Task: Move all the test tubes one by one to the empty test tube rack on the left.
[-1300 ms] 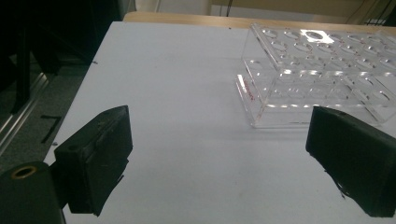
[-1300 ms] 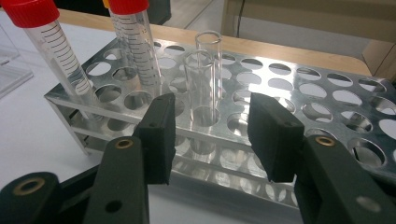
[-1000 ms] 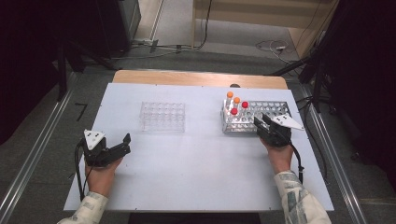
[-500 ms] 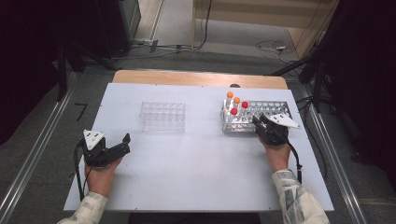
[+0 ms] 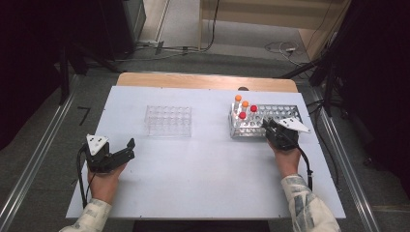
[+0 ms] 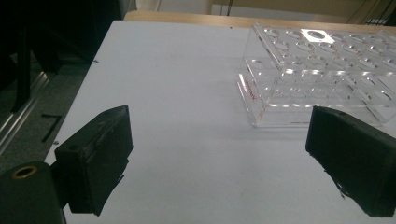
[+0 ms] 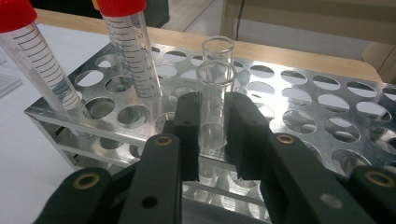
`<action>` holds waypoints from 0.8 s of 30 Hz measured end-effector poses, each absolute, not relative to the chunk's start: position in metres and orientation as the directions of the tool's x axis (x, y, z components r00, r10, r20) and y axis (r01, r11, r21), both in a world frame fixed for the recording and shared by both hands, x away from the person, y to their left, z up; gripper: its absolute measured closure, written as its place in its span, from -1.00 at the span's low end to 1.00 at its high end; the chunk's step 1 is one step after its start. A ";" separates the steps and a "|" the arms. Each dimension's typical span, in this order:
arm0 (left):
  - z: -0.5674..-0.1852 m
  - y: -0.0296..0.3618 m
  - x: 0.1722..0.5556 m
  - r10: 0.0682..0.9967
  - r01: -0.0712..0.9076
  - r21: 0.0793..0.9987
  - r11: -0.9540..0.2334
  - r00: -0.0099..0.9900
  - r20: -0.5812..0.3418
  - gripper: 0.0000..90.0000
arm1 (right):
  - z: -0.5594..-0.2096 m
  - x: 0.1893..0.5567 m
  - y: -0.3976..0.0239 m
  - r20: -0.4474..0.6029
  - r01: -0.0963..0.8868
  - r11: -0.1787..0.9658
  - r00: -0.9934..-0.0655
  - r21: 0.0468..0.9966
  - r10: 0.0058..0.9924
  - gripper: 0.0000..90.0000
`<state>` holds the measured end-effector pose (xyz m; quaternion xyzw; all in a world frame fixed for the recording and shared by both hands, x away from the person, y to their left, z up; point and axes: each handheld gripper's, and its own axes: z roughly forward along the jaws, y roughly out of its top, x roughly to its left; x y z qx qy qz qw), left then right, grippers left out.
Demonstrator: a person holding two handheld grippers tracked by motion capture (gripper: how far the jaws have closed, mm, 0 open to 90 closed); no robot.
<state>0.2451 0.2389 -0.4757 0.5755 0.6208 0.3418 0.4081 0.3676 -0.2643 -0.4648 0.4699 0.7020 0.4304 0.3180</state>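
— While the right gripper (image 7: 212,135) sits at the near edge of the metal rack (image 7: 299,100), what's between its jaws?

— Clear glass tube (image 7: 215,100), open top, no cap. It stands upright in a front-row hole of the rack, and the two black pads (image 7: 187,130) press on its lower part from either side. The jaws have just been closing and now pinch the tube. Its rim sticks up above the pads.

— Anything near it?

— A second clear tube (image 7: 217,46) right behind it, same kind. Two capped tubes with red lids (image 7: 126,44) stand further toward the rack's left end, printed scale on their sides. In the high view, the rack (image 5: 285,112) is on the right half of the white table (image 5: 203,179), with four capped tubes at its left end, two orange (image 5: 241,103) and two red. The right gripper (image 5: 269,126) meets the rack's near side.

— Left side?

— Left gripper (image 5: 126,147) is low at the table's near left, held in the person's hand, touching nothing. Jaws spread wide, only bare table between them in the left gripper view (image 6: 219,154). A clear plastic rack (image 6: 322,70) stands ahead and to the right of those jaws, apart from them, holes empty. In the high view, that plastic rack (image 5: 168,120) is left of the metal one, well apart.
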 end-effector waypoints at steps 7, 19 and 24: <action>-0.476 0.239 0.245 0.994 0.436 0.894 0.104 -0.004 -0.113 -0.83 | -0.460 0.366 -0.266 -0.031 0.370 0.169 -0.351 0.913 0.936 0.62; -0.475 0.239 0.245 0.993 0.436 0.894 0.104 -0.005 -0.114 -0.83 | -0.440 0.359 -0.270 0.002 0.328 0.118 -0.345 0.937 0.938 0.63; -0.475 0.239 0.244 0.993 0.436 0.894 0.105 -0.005 -0.114 -0.83 | -0.432 0.356 -0.271 0.001 0.315 0.117 -0.348 0.942 0.937 0.63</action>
